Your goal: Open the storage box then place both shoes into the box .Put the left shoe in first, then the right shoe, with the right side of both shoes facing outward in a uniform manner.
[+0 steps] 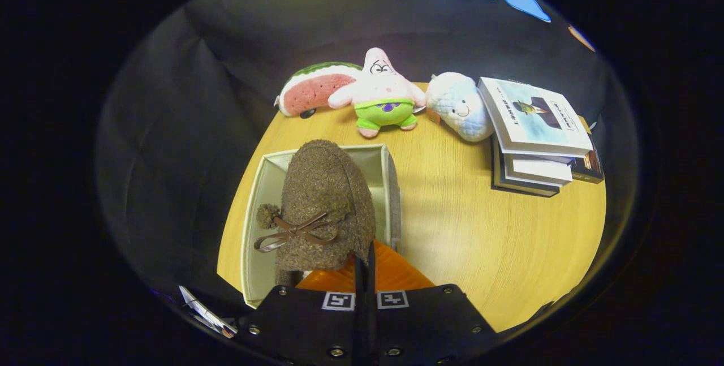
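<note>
Shoe (325, 207) held over the open storage box (390, 185), toe pointing away from you.

Your gripper (365, 267) has its orange fingers (396, 272) pressed nearly together on the shoe's heel edge, which keeps the sole low and the bow on top, ready to lower it in. You can count one brown shoe, one box, three plush toys (382, 97) lined up along the far edge of the table (481, 241), and one stack of books (534, 140) beside them.
</note>
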Demonstrator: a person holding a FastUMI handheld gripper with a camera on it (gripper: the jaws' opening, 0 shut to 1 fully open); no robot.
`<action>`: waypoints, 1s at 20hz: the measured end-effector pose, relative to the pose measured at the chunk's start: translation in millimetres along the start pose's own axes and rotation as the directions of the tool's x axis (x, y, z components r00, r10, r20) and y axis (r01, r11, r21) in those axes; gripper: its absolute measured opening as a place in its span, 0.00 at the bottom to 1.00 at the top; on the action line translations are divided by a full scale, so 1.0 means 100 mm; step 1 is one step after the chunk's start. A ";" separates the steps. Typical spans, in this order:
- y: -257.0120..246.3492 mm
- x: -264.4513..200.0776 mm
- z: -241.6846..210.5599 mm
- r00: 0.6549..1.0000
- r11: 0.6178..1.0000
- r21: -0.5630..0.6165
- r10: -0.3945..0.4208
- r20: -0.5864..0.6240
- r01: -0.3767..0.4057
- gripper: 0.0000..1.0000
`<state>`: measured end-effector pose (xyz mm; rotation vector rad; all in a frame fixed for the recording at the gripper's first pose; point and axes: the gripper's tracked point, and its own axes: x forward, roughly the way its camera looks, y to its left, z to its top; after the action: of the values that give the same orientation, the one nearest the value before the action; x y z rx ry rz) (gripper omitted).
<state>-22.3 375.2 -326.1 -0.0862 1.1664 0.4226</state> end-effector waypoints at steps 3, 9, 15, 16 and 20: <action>0.01 0.25 -0.03 0.996 0.994 -0.059 -0.089 -0.021 0.088 0.00; -0.01 0.58 -0.12 0.974 0.964 -0.160 -0.221 -0.049 0.210 0.01; 0.12 0.38 -0.13 0.990 0.975 -0.179 -0.139 -0.032 0.131 0.27; 0.12 0.33 -0.15 0.992 0.979 -0.165 -0.122 -0.028 0.116 0.27; 0.07 -0.18 0.18 0.985 0.984 -0.150 -0.069 0.156 0.092 0.37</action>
<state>-15.2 381.5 -302.1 -0.2343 0.9762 0.4412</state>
